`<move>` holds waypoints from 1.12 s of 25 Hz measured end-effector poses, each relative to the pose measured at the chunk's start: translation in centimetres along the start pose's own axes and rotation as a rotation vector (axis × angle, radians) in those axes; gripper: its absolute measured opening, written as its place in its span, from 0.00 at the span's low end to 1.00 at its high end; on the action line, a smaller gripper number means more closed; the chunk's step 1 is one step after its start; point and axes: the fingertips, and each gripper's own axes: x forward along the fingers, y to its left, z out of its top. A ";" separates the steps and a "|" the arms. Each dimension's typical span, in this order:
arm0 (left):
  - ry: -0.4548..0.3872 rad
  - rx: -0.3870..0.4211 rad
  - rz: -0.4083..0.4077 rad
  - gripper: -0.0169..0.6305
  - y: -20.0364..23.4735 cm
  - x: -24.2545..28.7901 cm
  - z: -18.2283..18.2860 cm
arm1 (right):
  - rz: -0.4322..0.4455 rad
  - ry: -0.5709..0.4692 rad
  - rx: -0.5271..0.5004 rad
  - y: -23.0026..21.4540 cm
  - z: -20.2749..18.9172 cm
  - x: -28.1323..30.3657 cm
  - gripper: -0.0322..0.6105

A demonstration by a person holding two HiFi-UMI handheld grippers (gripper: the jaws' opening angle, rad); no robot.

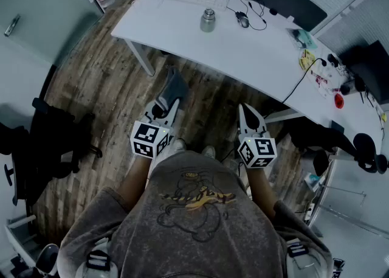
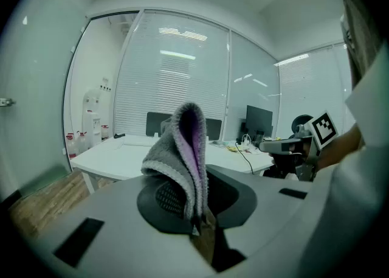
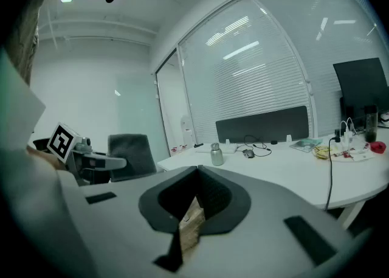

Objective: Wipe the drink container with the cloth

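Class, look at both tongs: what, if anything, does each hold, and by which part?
The left tongs pinch the grey cloth by its lower end; the folded rest sticks out past them. The right tongs are shut and empty.

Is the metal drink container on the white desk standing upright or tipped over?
Upright: the drink container stands on its base on the desk, cap uppermost, seen in the head view and the right gripper view.

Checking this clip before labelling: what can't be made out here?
Bottle: too small in head view to tell if dirty.
Desk middle, left gripper view: hidden behind the cloth.
Clutter at desk's end, head view: too small to name.
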 end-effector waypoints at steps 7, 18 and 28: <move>0.007 0.013 -0.029 0.11 0.5 0.7 0.3 | 0.001 0.001 0.010 0.1 0.0 0.8 0.05; 0.006 0.071 -0.111 0.11 4.0 1.9 0.3 | -0.088 -0.036 0.027 1.9 -0.3 2.6 0.05; -0.014 0.040 -0.118 0.11 6.7 4.1 0.9 | -0.117 -0.021 0.036 2.1 -0.2 4.6 0.05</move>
